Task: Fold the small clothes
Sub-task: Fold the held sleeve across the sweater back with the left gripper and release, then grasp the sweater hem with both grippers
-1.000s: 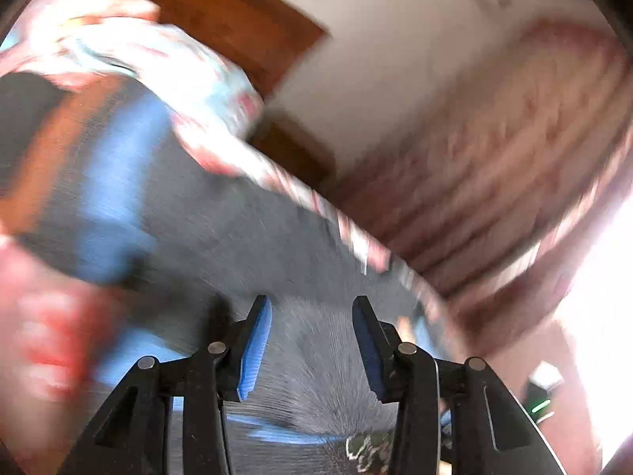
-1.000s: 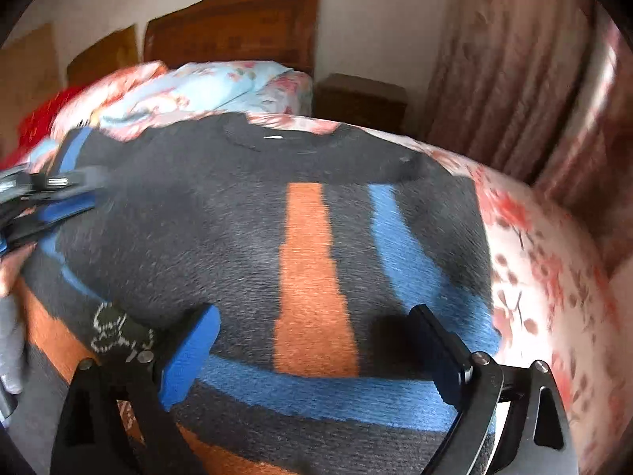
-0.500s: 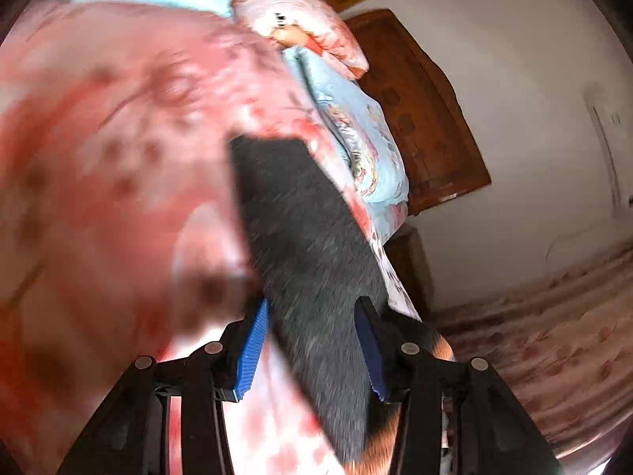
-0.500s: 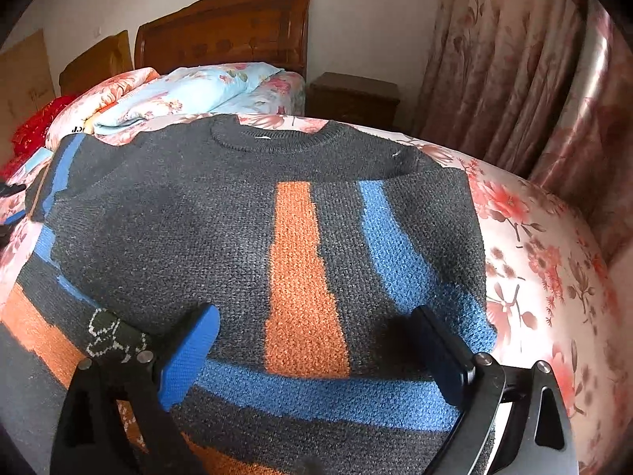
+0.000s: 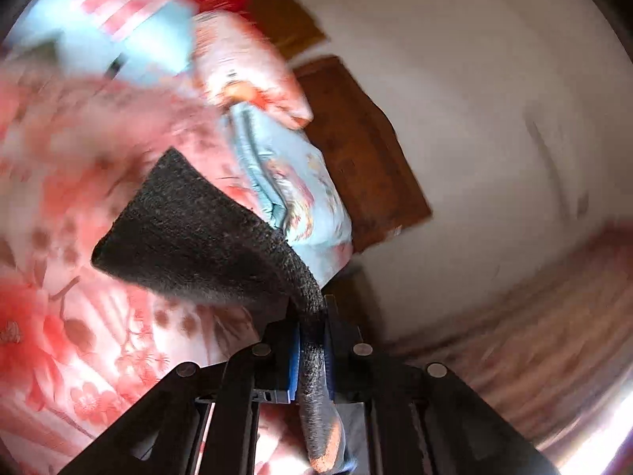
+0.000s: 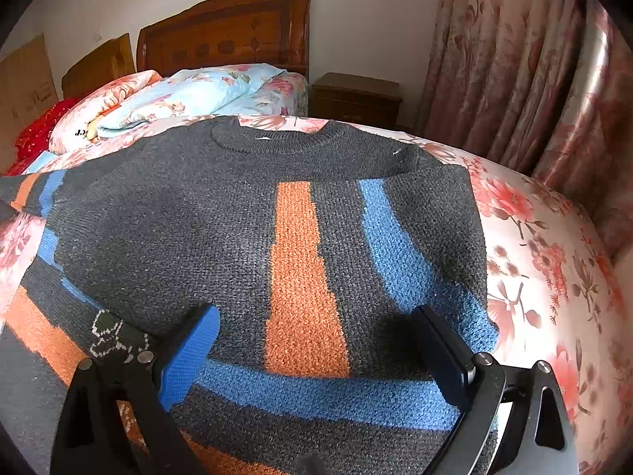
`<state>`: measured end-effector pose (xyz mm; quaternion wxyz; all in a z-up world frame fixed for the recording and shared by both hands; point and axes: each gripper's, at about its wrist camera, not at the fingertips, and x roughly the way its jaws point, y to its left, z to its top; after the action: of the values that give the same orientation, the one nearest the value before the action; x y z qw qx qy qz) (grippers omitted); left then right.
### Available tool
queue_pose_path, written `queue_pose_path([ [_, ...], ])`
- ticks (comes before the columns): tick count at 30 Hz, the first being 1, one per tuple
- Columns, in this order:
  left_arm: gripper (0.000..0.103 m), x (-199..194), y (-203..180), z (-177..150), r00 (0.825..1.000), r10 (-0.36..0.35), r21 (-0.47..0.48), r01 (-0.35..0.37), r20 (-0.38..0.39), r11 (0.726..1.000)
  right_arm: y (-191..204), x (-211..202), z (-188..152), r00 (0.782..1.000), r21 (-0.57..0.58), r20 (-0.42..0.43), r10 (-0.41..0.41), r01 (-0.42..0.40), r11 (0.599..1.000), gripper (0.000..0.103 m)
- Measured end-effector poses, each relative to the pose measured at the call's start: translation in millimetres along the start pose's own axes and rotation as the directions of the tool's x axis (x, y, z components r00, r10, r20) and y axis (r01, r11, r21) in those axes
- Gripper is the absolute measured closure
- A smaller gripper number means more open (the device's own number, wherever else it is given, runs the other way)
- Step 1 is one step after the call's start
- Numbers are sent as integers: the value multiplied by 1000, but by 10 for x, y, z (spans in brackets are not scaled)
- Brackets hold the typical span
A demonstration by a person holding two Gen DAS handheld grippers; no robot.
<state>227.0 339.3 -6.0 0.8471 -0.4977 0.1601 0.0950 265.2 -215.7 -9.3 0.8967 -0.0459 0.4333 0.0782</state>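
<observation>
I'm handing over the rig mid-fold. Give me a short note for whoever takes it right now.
Left gripper: shut on the dark knit sleeve, which is lifted off the floral bedspread.
Right gripper: open, fingers hovering over the sweater, holding nothing.
Sweater: lies flat on the bed, collar toward the headboard, one side already folded across the body.
Done: one side folded, other sleeve grasped.
Left: probably lay this sleeve across the body, then fold the sweater up.

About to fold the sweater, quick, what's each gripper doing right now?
Left gripper: shut on the sweater's dark sleeve.
Right gripper: open, holding nothing, hovering over the sweater.
</observation>
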Motion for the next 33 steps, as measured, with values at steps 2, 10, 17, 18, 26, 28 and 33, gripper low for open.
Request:
queue_pose_path([
  [2,94,53,-350,-135,1000,-21,88,22,-16,996,-5,-5,0,1000,2,4,2,-2,1000,0],
  [10,89,72,-2377,-1383,928,-282,524,371,-244,767,-389,-396,-115,976,210,217,-27,-20,978,0],
  [17,76,97,-2838,-2767,804,-186,677,580,-565,453,-719,-600,-260,939,380,339,-53,-85,921,0],
  [18,76,130,-2743,-2706,811,-180,672,568,-557,476,-729,-602,-252,939,382,341,-51,-88,920,0],
  [26,75,389,-1703,-2042,918,20,657,267,-395,705,-713,-559,-254,940,360,340,-9,-122,925,0],
  [28,75,432,-1490,-1896,928,51,634,211,-369,744,-694,-557,-255,939,348,343,0,-127,929,0],
  [33,75,601,-1167,-2011,920,93,617,178,-382,766,-638,-518,-232,946,317,324,22,-131,939,0],
])
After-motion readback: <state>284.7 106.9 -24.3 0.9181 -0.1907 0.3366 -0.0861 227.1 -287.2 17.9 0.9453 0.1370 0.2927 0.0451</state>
